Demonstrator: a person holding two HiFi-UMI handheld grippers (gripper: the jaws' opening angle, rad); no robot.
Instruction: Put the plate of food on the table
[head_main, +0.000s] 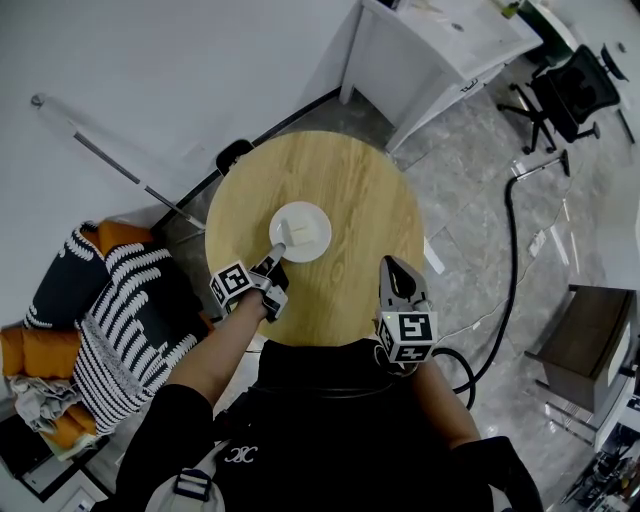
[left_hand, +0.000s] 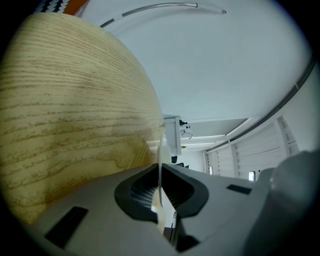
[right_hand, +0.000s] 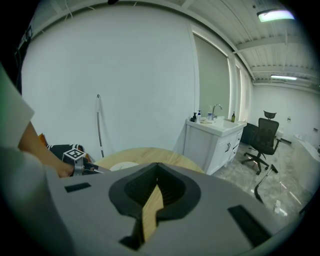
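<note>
A white plate (head_main: 305, 232) with a pale piece of food (head_main: 297, 232) lies flat near the middle of the round wooden table (head_main: 350, 180). My left gripper (head_main: 277, 250) is shut on the plate's near rim. In the left gripper view that rim (left_hand: 160, 150) shows edge-on as a thin white line, pinched between the jaws of the left gripper (left_hand: 159, 195). My right gripper (head_main: 392, 264) hovers over the table's front right edge, shut and holding nothing. In the right gripper view the plate (right_hand: 122, 165) lies ahead to the left of the right gripper (right_hand: 157, 192).
A striped cushion and orange fabric (head_main: 130, 310) lie left of the table. A white sink cabinet (head_main: 440, 40) and a black office chair (head_main: 570, 90) stand at the back right. A black hose (head_main: 510, 250) runs across the floor, near a dark stool (head_main: 590, 345).
</note>
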